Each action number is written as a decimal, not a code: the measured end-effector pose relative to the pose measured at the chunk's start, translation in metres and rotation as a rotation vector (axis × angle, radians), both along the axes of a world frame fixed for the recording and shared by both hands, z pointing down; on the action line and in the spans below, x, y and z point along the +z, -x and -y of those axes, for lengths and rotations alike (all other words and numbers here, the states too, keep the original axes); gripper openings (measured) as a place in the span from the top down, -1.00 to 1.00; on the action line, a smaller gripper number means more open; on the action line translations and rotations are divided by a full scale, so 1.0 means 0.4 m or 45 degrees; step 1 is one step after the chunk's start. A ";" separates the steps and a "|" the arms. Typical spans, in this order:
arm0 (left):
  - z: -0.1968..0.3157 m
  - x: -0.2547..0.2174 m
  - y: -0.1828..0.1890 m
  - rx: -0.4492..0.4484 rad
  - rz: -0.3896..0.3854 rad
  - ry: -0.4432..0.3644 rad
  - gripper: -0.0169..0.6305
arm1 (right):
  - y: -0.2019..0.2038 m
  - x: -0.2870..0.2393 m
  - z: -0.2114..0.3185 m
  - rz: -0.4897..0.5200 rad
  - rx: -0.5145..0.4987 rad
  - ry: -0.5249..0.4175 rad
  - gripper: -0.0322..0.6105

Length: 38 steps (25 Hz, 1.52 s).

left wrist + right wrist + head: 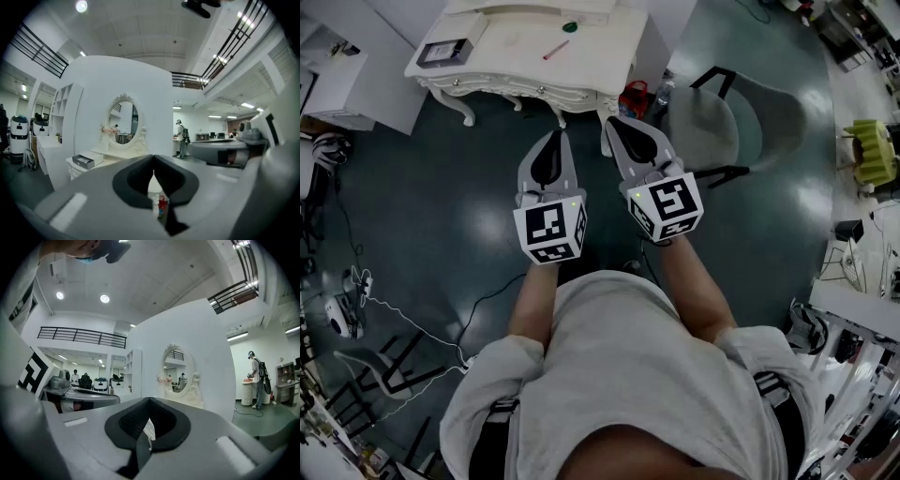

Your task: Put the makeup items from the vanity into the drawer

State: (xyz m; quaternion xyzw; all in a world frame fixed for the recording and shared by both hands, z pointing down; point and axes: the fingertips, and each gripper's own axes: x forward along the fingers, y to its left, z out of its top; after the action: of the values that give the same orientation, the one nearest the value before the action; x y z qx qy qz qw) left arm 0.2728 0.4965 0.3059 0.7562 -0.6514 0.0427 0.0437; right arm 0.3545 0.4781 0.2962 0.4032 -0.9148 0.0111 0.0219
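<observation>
The makeup items lie on the far white counter [516, 66]: one red pencil [555, 50], one green round piece [570, 27] and one dark box [442, 52] at its left end. The left hand-held gripper [553, 141] and right hand-held gripper [617, 127], two in all, hang well short of it, jaws closed on nothing. Best to step closer, spread the jaws before reaching, and take the pencil across its shaft.

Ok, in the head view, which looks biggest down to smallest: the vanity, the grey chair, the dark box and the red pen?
1. vanity, clearly the largest
2. chair, which sits a bit nearer the camera, so it may look bigger than it is
3. box
4. pen, just a thin red sliver
</observation>
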 end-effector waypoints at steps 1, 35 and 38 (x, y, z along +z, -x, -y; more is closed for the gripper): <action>0.007 0.001 0.010 0.000 -0.002 -0.003 0.94 | 0.012 0.003 0.008 -0.005 -0.002 0.001 0.90; 0.555 0.173 0.365 0.248 0.077 0.267 0.94 | 0.348 0.203 0.586 -0.103 0.044 0.260 0.90; 0.659 0.201 0.356 0.270 0.107 0.312 0.94 | 0.351 0.236 0.684 -0.097 0.031 0.306 0.90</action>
State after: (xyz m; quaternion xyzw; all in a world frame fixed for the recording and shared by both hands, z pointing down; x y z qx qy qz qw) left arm 0.1303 0.2328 0.3861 0.8072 -0.5592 0.1577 0.1038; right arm 0.2139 0.2043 0.3905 0.4088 -0.9004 0.1055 0.1049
